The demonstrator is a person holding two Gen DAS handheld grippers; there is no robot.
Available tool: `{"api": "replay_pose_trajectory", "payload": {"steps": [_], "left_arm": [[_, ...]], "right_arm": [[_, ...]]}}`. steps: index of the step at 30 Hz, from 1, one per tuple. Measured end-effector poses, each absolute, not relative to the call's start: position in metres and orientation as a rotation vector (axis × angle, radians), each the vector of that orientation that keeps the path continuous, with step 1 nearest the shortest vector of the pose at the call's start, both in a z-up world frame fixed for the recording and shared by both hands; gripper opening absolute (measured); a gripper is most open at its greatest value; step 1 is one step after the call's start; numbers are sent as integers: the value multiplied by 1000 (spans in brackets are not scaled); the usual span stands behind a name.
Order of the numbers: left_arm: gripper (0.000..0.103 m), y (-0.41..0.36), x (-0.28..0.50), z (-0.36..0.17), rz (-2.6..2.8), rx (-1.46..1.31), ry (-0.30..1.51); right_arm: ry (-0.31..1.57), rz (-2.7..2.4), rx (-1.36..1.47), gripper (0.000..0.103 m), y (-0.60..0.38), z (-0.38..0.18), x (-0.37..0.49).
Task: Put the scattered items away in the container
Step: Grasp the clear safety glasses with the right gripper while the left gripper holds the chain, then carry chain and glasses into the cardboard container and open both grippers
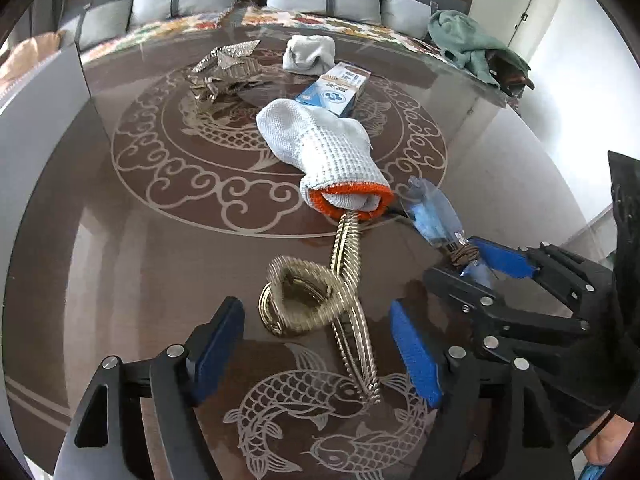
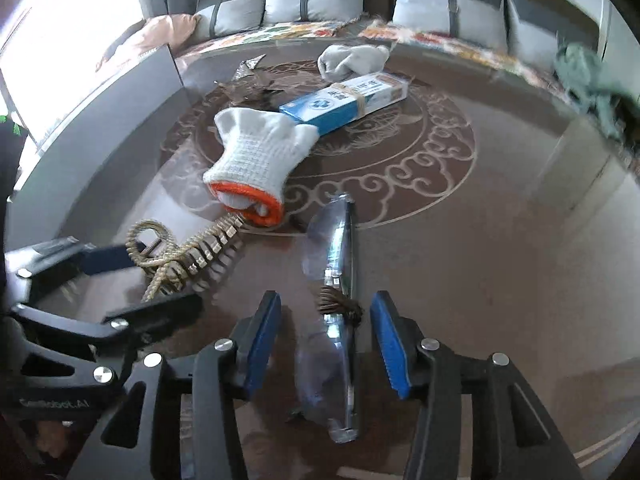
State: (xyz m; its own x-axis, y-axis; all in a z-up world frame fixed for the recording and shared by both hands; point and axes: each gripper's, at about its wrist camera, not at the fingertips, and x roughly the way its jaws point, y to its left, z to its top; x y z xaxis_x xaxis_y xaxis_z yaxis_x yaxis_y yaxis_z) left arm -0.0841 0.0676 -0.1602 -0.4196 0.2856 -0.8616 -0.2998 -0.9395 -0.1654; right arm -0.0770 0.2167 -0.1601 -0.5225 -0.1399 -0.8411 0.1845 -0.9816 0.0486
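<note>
Your left hand-held gripper (image 1: 316, 344) is spread wide around the gold coiled chain (image 1: 344, 280). Your right hand-held gripper (image 2: 326, 344) is released around the clear plastic piece (image 2: 332, 280); both items lie just beside the white glove (image 1: 320, 148) on the surface (image 1: 140, 240).

One knitted glove (image 1: 320, 152) with orange cuff; one blue-and-white carton (image 1: 334, 88); one rolled grey sock (image 1: 309, 54). One gold coiled chain (image 1: 320, 292); one clear plastic piece (image 2: 334, 308); one crumpled foil wrapper (image 1: 224, 68). One green cloth (image 1: 472, 46); two grippers
</note>
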Motion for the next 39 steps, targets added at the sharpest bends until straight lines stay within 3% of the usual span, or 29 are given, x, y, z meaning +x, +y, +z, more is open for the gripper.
{"api": "replay_pose_trajectory", "payload": {"steps": [1, 2, 7, 8, 24, 32, 39], "left_arm": [[64, 67, -83, -160, 2395, -1437, 26], [52, 66, -81, -158, 2401, -1424, 30], [47, 58, -76, -148, 2379, -1385, -18], [42, 56, -73, -146, 2376, -1374, -34], [41, 23, -37, -108, 2423, -1251, -159], [41, -6, -37, -99, 2476, -1228, -233], [41, -70, -34, -40, 2605, -1083, -360]], "right_arm": [[77, -2605, 1411, 41, 219, -161, -77], [104, -2637, 1405, 24, 220, -162, -75], [-5, -2700, 1391, 24, 229, -160, -61], [-39, -2708, 1377, 24, 230, -157, -55], [-290, -2739, 1299, 24, 225, -124, -15], [-223, -2713, 1279, 24, 197, -110, -16], [-139, -2593, 1150, 24, 122, -67, -39]]}}
